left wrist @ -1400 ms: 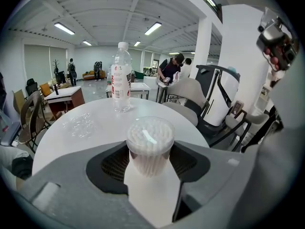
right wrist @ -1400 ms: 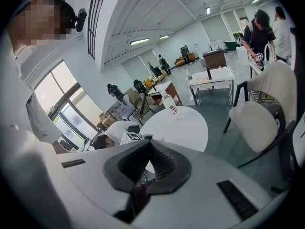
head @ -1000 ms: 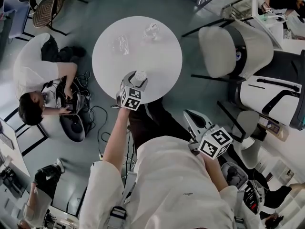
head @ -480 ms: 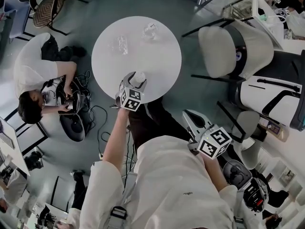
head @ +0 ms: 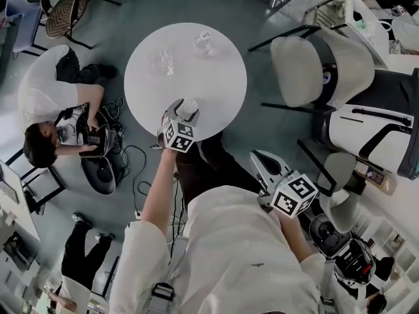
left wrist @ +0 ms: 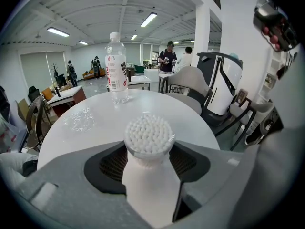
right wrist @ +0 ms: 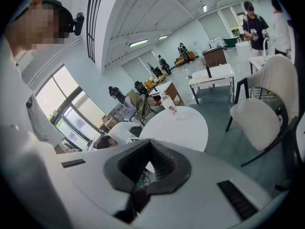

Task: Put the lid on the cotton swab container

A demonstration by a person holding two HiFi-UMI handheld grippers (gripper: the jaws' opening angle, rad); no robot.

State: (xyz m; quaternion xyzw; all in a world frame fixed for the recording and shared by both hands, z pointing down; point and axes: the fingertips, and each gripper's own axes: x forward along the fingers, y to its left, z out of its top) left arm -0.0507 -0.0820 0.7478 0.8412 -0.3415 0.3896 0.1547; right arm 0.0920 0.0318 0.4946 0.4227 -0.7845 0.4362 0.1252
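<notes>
The round cotton swab container stands upright between the pads of my left gripper, its top uncovered and packed with white swab heads. In the head view that left gripper holds the container over the near edge of the round white table. A clear lid-like piece lies on the table to the left, and shows again in the head view. My right gripper hangs off the table at the lower right, shut with nothing in it.
A clear water bottle stands upright at the table's far side, also in the head view. A white chair stands right of the table. A person crouches on the floor to the left, beside cables.
Both grippers and the container stay where they were. Only people in the background at the lower left have moved.
</notes>
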